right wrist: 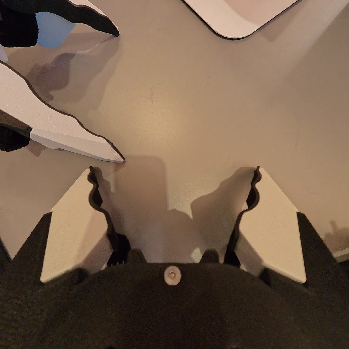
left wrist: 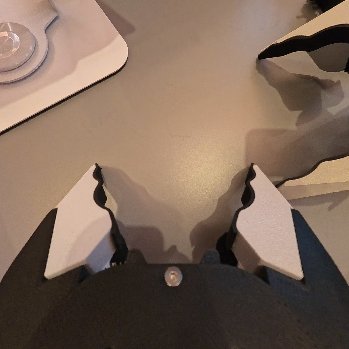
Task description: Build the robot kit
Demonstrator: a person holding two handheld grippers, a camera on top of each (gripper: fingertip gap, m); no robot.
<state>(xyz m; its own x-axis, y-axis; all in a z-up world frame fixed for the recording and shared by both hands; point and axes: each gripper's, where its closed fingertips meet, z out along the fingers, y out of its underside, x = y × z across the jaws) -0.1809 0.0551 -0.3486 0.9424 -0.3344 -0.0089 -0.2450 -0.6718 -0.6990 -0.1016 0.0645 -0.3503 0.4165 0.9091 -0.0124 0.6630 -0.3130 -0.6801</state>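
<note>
Black-mounted, the left gripper (left wrist: 174,166) gapes wide and empty over the bare beige table (left wrist: 179,94). At ten o'clock, well apart, a white mat (left wrist: 90,62) carries a clear glass dish (left wrist: 11,40). At two o'clock the right gripper (right wrist: 173,168) hovers, equally wide and empty.

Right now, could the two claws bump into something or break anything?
Maybe. The left claw and right claw are both open and empty, low over the table, with tips very near each other, so they could knock together. A clear glass dish sits on the white mat beside the left claw; a sideways swing might hit it and possibly crack it.
</note>
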